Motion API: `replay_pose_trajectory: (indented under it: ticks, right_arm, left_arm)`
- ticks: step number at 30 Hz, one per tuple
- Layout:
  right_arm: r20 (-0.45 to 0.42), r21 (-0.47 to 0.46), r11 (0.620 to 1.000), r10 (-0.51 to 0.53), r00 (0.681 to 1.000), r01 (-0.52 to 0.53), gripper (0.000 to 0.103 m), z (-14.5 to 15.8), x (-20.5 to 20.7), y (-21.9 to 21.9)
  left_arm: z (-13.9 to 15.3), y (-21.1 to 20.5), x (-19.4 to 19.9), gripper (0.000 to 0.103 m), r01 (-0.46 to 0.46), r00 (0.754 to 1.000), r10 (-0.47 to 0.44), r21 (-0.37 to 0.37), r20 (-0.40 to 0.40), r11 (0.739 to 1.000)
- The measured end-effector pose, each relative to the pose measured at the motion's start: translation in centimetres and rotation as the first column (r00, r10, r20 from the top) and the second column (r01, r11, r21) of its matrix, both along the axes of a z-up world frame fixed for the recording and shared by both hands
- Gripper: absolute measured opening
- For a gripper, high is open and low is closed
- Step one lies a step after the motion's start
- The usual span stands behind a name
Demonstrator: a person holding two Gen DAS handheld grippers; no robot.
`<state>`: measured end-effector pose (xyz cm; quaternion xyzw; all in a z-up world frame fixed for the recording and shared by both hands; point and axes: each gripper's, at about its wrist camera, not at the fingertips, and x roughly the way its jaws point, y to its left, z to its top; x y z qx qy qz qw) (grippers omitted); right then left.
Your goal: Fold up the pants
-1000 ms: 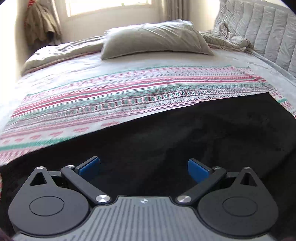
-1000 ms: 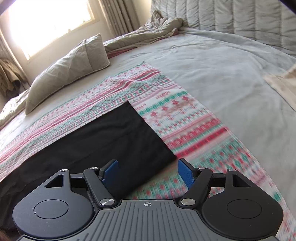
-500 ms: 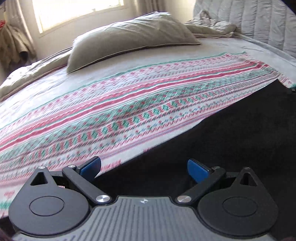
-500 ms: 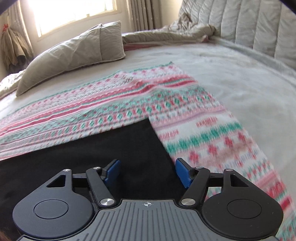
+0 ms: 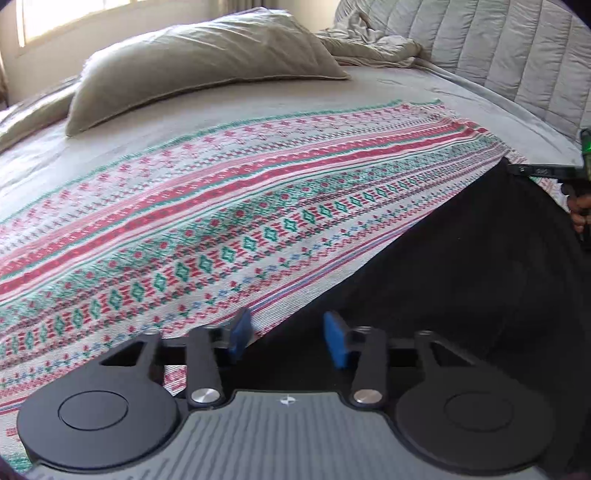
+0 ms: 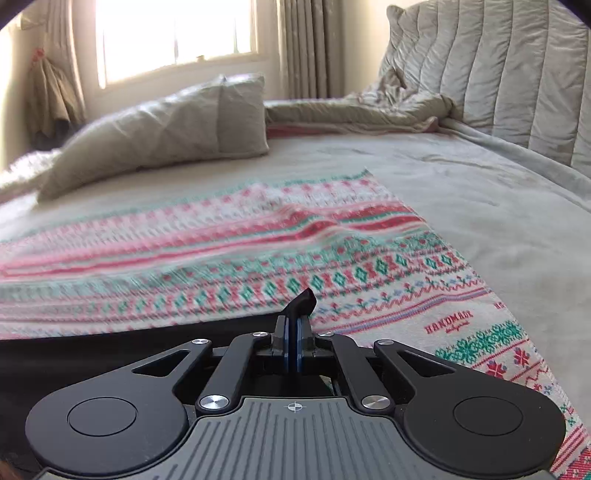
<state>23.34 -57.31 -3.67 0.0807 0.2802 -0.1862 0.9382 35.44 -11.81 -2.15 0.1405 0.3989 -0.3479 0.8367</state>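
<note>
The black pants (image 5: pixel 461 280) lie flat on a patterned red, green and white blanket (image 5: pixel 207 221) on the bed. My left gripper (image 5: pixel 286 336) is open and straddles the far edge of the pants, its blue pads low over the cloth. My right gripper (image 6: pixel 294 341) is shut on a corner of the black pants (image 6: pixel 301 301), and a small tip of cloth sticks up above the pads. The rest of the pants (image 6: pixel 110 350) runs off to the left. The right gripper and the hand holding it show at the far right of the left wrist view (image 5: pixel 576 195).
A grey pillow (image 5: pixel 199 70) lies across the far side of the bed, with a crumpled grey duvet (image 6: pixel 369 107) and a quilted headboard (image 6: pixel 498 74) to the right. A window (image 6: pixel 173 33) is behind. The blanket (image 6: pixel 369 258) spreads beyond the pants.
My right gripper has dropped to the pants' corner and shut on it. My left gripper has moved to the far edge of the pants and its jaws have narrowed but stay open.
</note>
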Motion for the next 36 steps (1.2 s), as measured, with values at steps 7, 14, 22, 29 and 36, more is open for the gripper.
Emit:
replay_pose_trajectory:
  ticks: [7,14,22,29,36]
  right_arm:
    - [-0.042,-0.078,0.997,-0.007,0.999,0.003,0.001,0.1,0.5,1.2]
    - [-0.025,-0.094,0.995,-0.031,0.999,0.028,0.001,2.2,-0.4,1.9]
    - [0.050,-0.085,0.995,-0.040,0.998,0.044,0.001,9.0,-5.4,3.0]
    - [0.122,-0.047,0.998,-0.031,0.992,0.037,0.001,14.2,-13.4,4.6]
    - [0.141,-0.034,0.999,0.023,0.990,-0.018,0.001,14.7,-22.5,6.4]
  left_arm:
    - [-0.2,-1.3,-0.1,0.001,0.033,0.999,-0.033,0.015,-0.011,0.999]
    - [1.5,-2.2,-2.0,0.000,-0.009,0.996,0.006,0.041,0.085,0.999]
    - [7.1,-0.6,-7.7,0.000,-0.025,0.985,0.022,0.012,0.168,1.000]
    - [10.6,2.5,-15.9,0.000,-0.019,0.976,0.027,-0.039,0.216,0.999]
    - [9.6,5.6,-23.6,0.000,0.016,0.982,0.000,-0.080,0.189,0.997]
